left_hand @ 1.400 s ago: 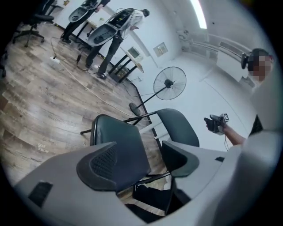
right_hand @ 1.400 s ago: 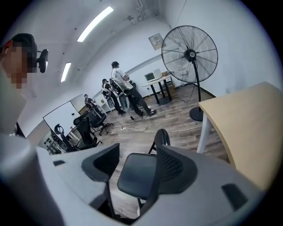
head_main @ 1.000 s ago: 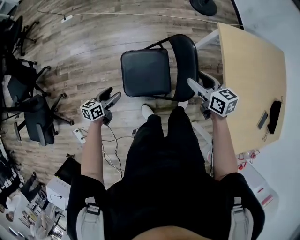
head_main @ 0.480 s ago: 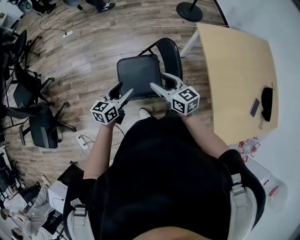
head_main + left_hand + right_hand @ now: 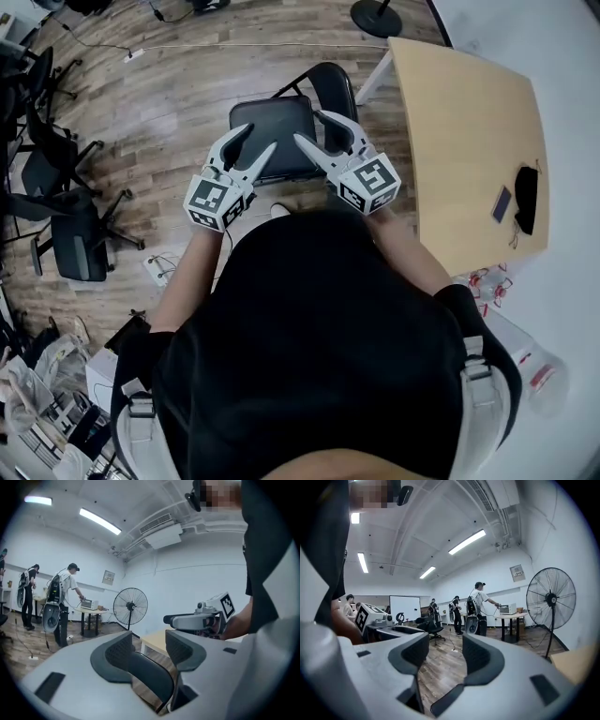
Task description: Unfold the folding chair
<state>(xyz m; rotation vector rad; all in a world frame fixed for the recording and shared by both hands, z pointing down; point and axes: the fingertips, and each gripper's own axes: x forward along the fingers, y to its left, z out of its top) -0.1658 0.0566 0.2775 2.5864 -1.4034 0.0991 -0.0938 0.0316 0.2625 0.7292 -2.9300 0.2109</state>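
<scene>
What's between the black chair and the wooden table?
In the head view, only a white table leg and bare wooden floor lie there.

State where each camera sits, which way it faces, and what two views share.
Head view: on the person's head, looking steeply down at the chair; shows torso, forearms, left gripper, right gripper, jaws closing on nothing.
Left gripper view: rides that gripper, facing level toward the fan; shows its jaws, the right gripper.
Right gripper view: likewise, facing level across the room; shows its jaws.
Shared: both gripper views show the fan.
</scene>
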